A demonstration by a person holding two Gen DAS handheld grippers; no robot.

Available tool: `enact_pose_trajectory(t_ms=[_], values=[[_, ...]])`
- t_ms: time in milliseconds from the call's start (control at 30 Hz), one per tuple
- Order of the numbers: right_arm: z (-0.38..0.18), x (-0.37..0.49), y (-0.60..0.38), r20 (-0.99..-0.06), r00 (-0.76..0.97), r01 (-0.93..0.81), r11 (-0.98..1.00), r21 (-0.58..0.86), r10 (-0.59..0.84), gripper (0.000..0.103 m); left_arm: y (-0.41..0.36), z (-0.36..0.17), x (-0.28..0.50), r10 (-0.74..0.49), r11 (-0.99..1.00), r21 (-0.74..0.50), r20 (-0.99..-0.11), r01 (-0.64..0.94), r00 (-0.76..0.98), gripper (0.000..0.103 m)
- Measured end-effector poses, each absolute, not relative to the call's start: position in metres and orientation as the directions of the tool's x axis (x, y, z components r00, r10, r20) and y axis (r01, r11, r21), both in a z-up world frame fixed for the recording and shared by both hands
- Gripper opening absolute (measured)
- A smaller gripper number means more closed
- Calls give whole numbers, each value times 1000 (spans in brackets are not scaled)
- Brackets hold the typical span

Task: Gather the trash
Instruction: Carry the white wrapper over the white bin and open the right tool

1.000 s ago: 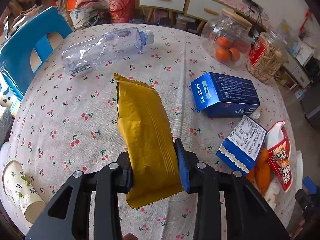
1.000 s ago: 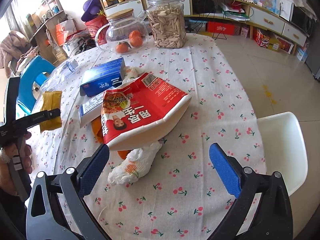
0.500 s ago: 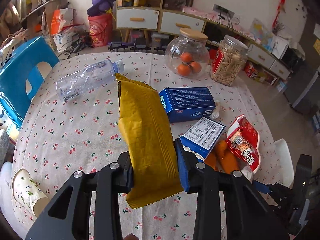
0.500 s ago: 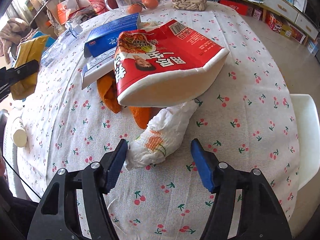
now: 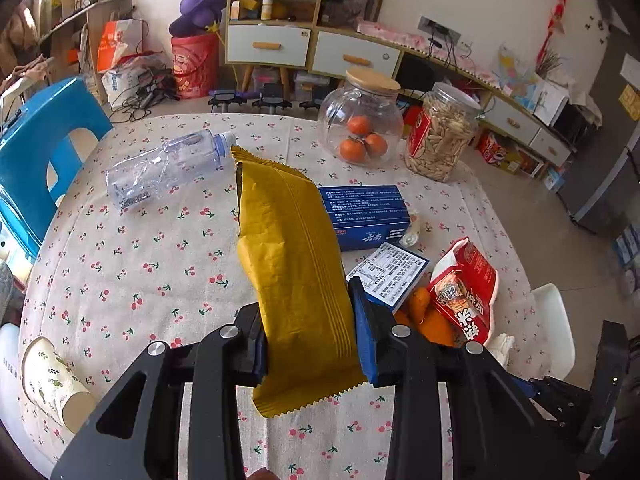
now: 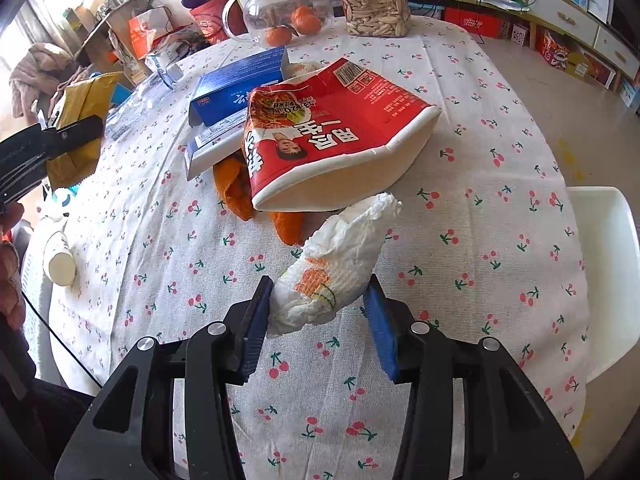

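From the left wrist, the left gripper (image 5: 312, 340) pinches a yellow wrapper (image 5: 294, 264) above the table (image 5: 120, 264), left of the red bag (image 5: 464, 288). From the right wrist, the right gripper (image 6: 318, 324) closes around a crumpled tissue (image 6: 336, 268), its pads touching both sides, just in front of the red bag (image 6: 332, 128).

Left gripper (image 5: 310, 338): black angular linkage arms, triangular cut-outs, silver round screws at pivots, blue pads on the fingers (image 5: 363, 336) | Right gripper (image 6: 318, 326): same black frame, silver screws, blue ribbed pads | Person's hand (image 6: 10, 268): bare skin, at frame edge; thin black cable beside it.
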State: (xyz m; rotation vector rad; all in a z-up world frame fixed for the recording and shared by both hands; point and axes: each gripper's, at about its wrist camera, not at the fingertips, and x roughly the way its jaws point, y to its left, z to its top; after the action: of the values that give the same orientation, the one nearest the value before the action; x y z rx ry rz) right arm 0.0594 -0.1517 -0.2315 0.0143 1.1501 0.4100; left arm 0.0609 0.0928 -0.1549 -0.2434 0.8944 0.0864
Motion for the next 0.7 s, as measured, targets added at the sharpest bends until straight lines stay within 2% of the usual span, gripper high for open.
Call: enact_pose_trajectory(t_ms=[167,333,500,700], values=[[-206,53,-189,-846,438,-264,943,202,303,44,78,-142,57,-50,971,-189,-763,-149,644,34],[-175,59,-248,-776,585,-133,971,198,238,44,52,-130,56,-99,970,-221,-743,-103,662,34],[-153,65,-307,-691,721,60,990,131,47,44,13,-123,57,-165,968,-250,-714,-28,680,34],[-148,71,-355,-601,780,253,966,47,-175,45,-45,-119,65,-248,959,-276,-698,67,672,34]])
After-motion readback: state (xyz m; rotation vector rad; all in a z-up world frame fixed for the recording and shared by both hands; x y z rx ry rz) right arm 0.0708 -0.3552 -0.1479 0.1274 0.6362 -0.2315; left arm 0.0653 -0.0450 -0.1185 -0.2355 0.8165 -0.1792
